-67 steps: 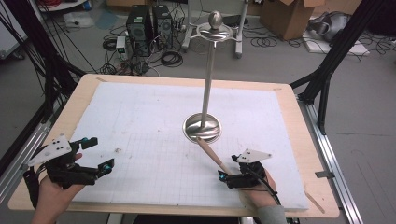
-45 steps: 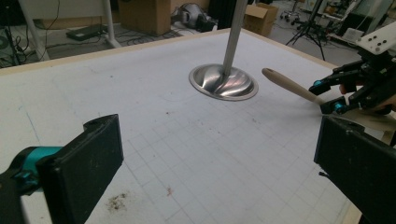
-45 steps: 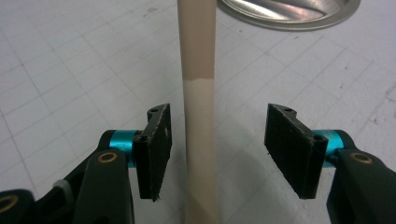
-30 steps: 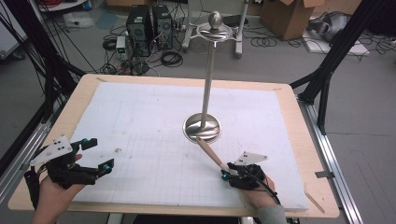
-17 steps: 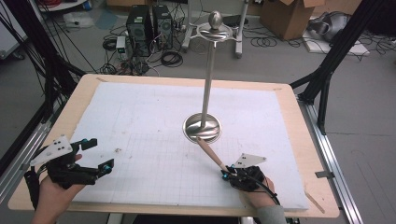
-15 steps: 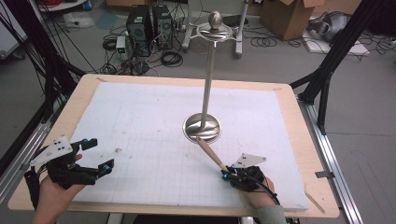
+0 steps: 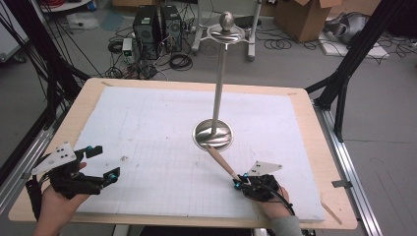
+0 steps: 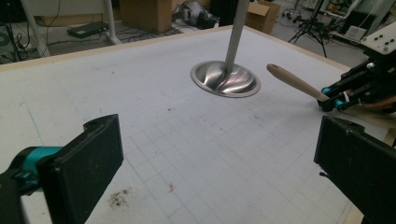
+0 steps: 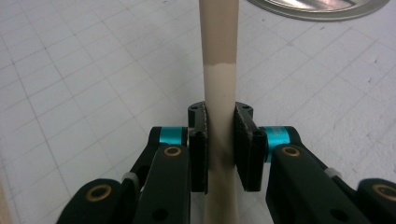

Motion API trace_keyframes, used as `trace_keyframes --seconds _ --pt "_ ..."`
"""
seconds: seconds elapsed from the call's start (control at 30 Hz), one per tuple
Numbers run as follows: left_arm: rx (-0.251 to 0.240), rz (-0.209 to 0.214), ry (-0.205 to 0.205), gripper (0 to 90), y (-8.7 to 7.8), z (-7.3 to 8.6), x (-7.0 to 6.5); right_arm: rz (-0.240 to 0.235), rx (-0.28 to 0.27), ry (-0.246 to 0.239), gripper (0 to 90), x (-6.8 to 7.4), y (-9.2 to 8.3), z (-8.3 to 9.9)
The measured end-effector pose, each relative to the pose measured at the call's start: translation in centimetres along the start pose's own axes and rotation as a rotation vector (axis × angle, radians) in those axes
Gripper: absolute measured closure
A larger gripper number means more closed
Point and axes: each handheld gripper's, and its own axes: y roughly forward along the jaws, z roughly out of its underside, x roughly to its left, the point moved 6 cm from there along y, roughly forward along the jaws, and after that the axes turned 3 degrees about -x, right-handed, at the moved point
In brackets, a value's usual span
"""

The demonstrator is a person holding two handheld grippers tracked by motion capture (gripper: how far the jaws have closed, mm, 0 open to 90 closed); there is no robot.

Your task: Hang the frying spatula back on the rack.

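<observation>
A beige wooden handle [image 7: 221, 162] slants up from my right gripper [image 7: 237, 183] toward the round base [image 7: 213, 133] of a tall metal stand. In the right gripper view the handle [image 9: 218, 46] runs between the two pads, which press on it from both sides; my right gripper [image 9: 219, 116] is shut on it, its jaws having just been closing. Near the table's front left, my left gripper [image 7: 105, 162] is held open with nothing between its jaws. The left gripper view shows the open left gripper [image 8: 219, 158], the stand base [image 8: 225, 79], the handle [image 8: 292, 81] and the right gripper [image 8: 334, 95].
The stand's pole [image 7: 219, 73] rises from the table's middle to a ring and ball on top. A white gridded mat [image 7: 147, 128] covers the wooden tabletop [image 7: 334, 206]. Cables, computer cases and boxes lie on the floor beyond the far edge.
The right gripper's jaws have drawn in on the handle. Both hands have stayed where they were, and the stand has not moved.
</observation>
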Motion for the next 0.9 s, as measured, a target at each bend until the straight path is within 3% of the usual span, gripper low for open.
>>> trace_keyframes --seconds 0.2,0.9 --pt "0.002 0.000 0.000 1.8 0.0 0.1 0.0 -0.010 -0.015 0.003 77.8 0.0 -0.3 -0.2" --pt "-0.004 -0.004 -0.010 1.8 -0.1 0.1 0.2 -0.050 -0.161 0.053 77.8 -0.9 -2.4 -2.0"
